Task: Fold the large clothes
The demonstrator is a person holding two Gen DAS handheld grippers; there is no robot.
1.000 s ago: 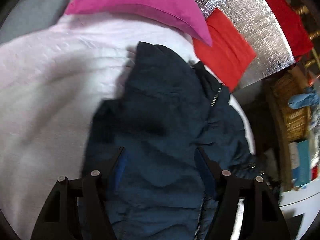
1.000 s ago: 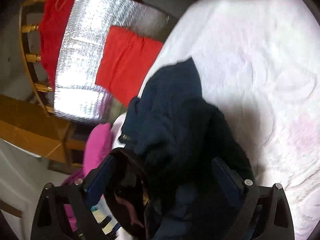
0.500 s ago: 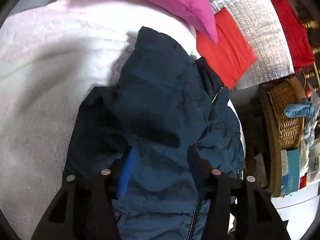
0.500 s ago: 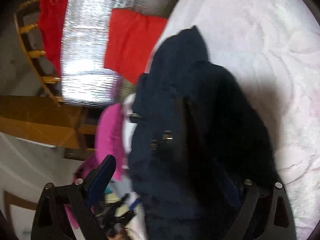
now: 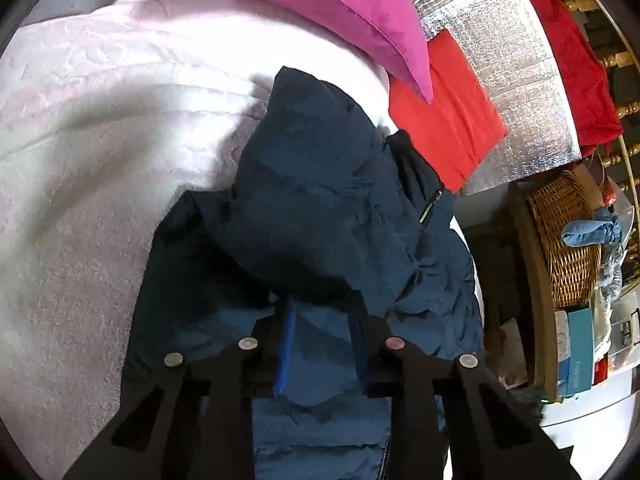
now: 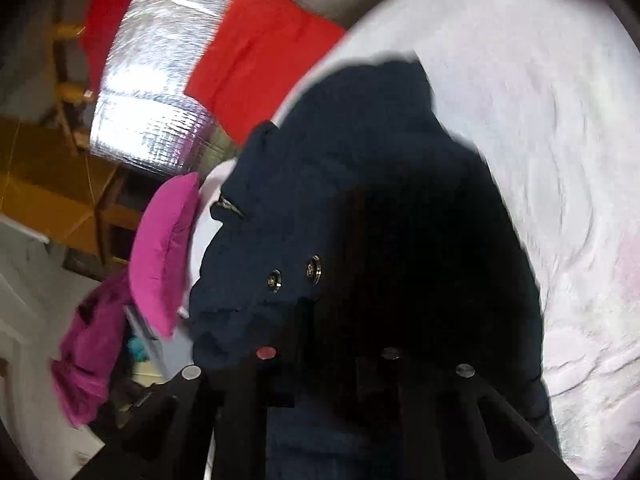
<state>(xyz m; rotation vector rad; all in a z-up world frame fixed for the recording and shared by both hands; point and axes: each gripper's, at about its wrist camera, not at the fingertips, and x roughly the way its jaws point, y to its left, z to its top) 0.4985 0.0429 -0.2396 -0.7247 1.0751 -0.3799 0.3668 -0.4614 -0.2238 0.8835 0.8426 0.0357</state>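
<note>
Where the pale blanket [image 5: 80, 184] covered the bed, a navy jacket [image 5: 320, 200] lay crumpled toward its edge. Left gripper [image 5: 320, 312]: fingers narrowed on a jacket fold, blue pad [image 5: 286, 344] showing. Pink pillow [image 5: 320, 8], red cloth [image 5: 444, 112], foil sheet [image 5: 520, 92], wicker basket [image 5: 568, 240] beyond. Right gripper [image 6: 328, 320]: apparently pinching dark fabric near two snaps [image 6: 294, 274], though shadow obscured the grip.
</note>
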